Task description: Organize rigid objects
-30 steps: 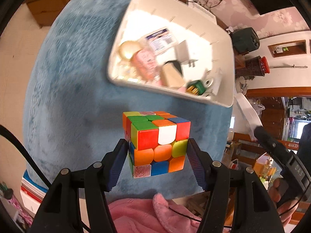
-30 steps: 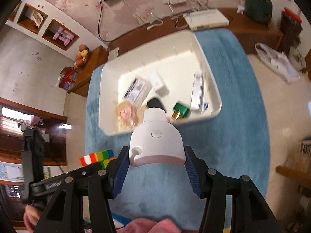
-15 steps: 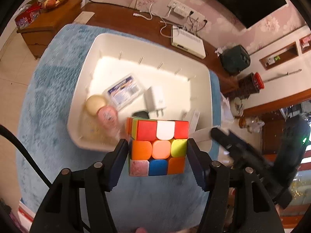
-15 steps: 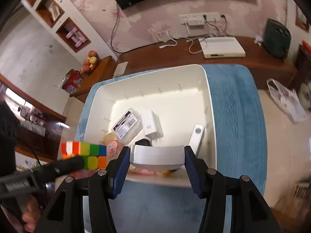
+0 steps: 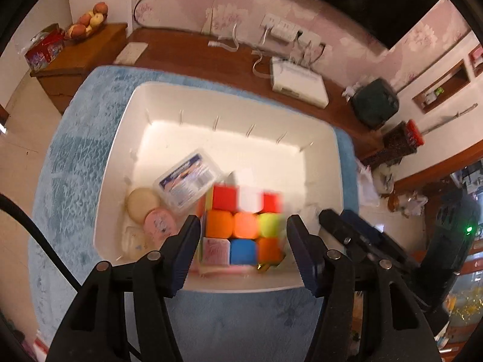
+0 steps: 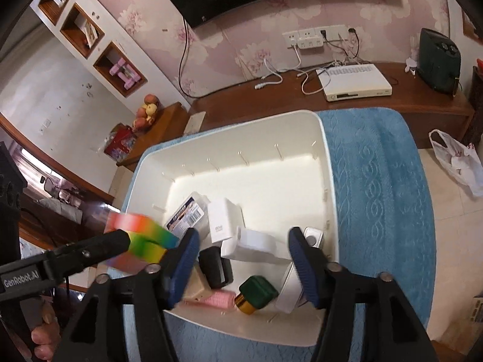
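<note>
Both hands moved over the white bin (image 6: 327, 163). Your right gripper (image 6: 243, 264) had just been opening, jaws clear of the white device (image 6: 256, 246) lying inside. Your left gripper (image 5: 243, 241) held the puzzle cube (image 5: 241, 229) above the bin's near end.

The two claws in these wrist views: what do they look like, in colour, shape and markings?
Both look the same. The left claw and the right claw each have two black plastic fingers with silver rivets and ribbed dark blue pads. A black cable runs along the left edge of the left wrist view. In the right wrist view, the left claw's black finger carries white "GenRobot.AI" lettering.
</note>
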A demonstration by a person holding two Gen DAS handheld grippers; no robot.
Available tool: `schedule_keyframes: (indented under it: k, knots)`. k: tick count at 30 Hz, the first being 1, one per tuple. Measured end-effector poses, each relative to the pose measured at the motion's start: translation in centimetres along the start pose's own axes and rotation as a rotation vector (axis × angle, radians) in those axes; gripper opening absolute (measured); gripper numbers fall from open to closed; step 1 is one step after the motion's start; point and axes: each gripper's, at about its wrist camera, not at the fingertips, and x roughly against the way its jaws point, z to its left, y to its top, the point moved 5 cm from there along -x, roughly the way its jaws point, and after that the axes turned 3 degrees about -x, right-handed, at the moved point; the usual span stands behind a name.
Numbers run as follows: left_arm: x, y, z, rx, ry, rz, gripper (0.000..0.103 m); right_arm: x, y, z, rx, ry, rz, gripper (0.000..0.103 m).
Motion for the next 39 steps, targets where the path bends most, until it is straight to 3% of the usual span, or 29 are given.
schedule_keyframes:
  k: [3, 5, 10, 18, 26, 39]
  knots:
    - [1.1, 0.3, -0.8, -0.059, 0.048, -0.056, 0.075, 0.4, 0.3, -0.4, -0.017, 0.016, -0.024, 0.075]
    - [2.1, 0.2, -1.0, -0.096, 0.124, -0.096, 0.079, 0.7, 0.4, -0.5, -0.02, 0.028, -0.032, 0.078]
    - [3.9, -1.0, -0.3, -0.141, 0.204, -0.109, 0.08, 1.5, 0.7, 0.1, 0.008, 0.045, -0.062, 0.082]
    - [7.0, -3.4, 2.3, -0.112, 0.28, -0.133, 0.08, 2.8, -0.1, 1.8, 0.019, 0.056, -0.052, 0.085]
    - [10.9, -7.1, 4.7, -0.065, 0.247, -0.175, 0.08, 6.4, -2.4, 5.5, 0.066, 0.036, -0.084, 0.103]
    - [16.2, -13.6, 9.7, 0.029, 0.075, -0.228, 0.08, 12.6, -12.1, 13.2, 0.071, -0.026, -0.099, 0.103]
